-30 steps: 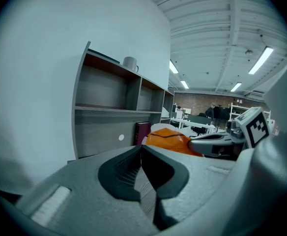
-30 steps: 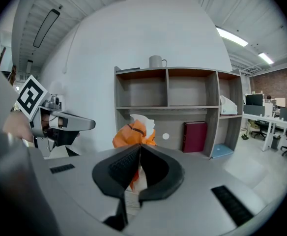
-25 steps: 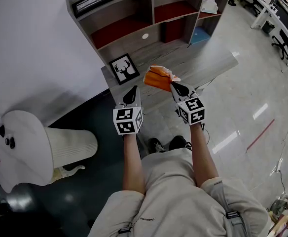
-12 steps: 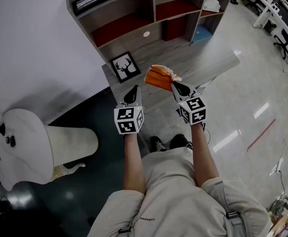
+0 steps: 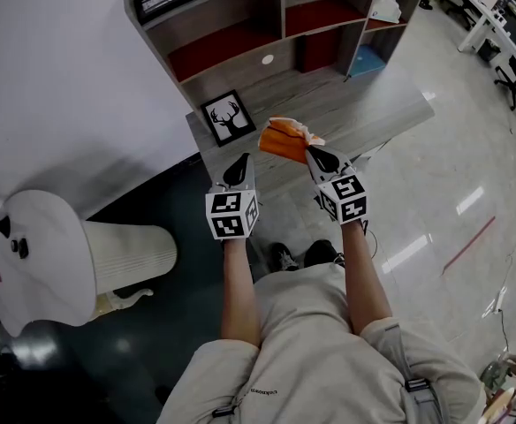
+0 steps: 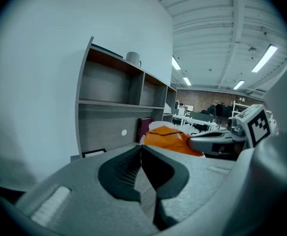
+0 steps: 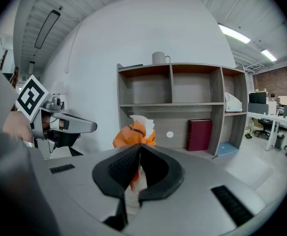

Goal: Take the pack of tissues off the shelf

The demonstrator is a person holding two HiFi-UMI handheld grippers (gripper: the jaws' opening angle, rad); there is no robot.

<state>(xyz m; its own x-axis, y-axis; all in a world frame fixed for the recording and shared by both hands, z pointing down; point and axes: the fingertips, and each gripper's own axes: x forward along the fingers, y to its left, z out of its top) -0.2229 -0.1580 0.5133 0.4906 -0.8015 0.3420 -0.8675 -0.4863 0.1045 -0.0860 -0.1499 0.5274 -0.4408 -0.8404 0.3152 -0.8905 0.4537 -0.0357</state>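
Note:
The tissue pack point(image 5: 284, 138) is orange with white tissue sticking out of its top. My right gripper point(image 5: 314, 156) is shut on its lower edge and holds it in the air above the desk point(image 5: 373, 106), away from the shelf unit point(image 5: 240, 25). In the right gripper view the pack point(image 7: 132, 132) rises just past the closed jaws of that gripper point(image 7: 140, 147). My left gripper point(image 5: 237, 170) hovers to the left of the pack, shut with nothing in it. From the left gripper view point(image 6: 141, 148) I see the pack point(image 6: 169, 138) off to the right.
A framed deer picture point(image 5: 223, 118) leans on the desk's left end. The shelf holds a red book point(image 7: 198, 134), a blue item point(image 7: 227, 149), a white item point(image 7: 232, 103) and a mug point(image 7: 158, 58) on top. A white chair point(image 5: 64, 254) stands at my left.
The shelf and desk have drifted slightly in the head view. Both grippers keep their places and the pack stays in the right one.

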